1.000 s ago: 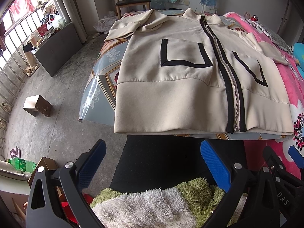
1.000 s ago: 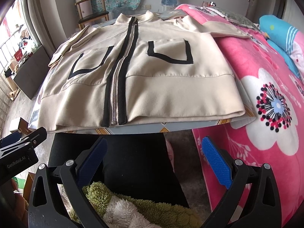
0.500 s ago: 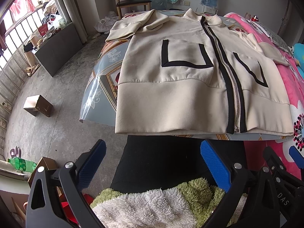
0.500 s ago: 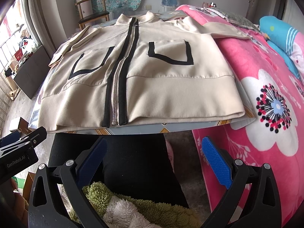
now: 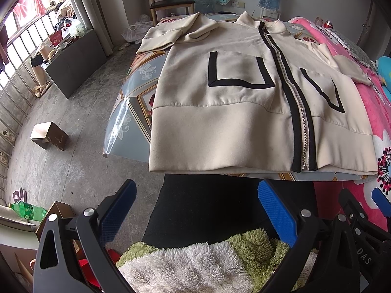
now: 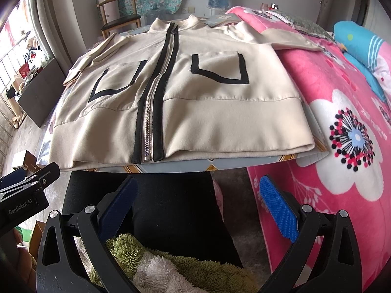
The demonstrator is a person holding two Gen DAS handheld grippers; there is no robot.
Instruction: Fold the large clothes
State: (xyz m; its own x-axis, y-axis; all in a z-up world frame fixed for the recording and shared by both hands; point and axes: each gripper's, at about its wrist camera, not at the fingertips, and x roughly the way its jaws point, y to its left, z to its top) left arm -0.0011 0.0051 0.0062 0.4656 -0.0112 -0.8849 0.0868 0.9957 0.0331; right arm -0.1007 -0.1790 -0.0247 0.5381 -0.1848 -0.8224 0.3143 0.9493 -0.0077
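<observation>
Presently, the cream jacket (image 5: 220, 127) is found zipped and spread flat, front up, on the surface (image 5: 129, 112), its hem at the near edge. Both the left tongs (image 5: 195, 210) and right tongs (image 6: 198, 207) are held wide and empty, short of the hem. Folding is judged not yet begun; sleeves (image 6: 288, 41) should be gripped at the cuffs and laid squarely inward.

Left gripper (image 5: 195, 210), right gripper (image 6: 199, 201); fingers apart
</observation>
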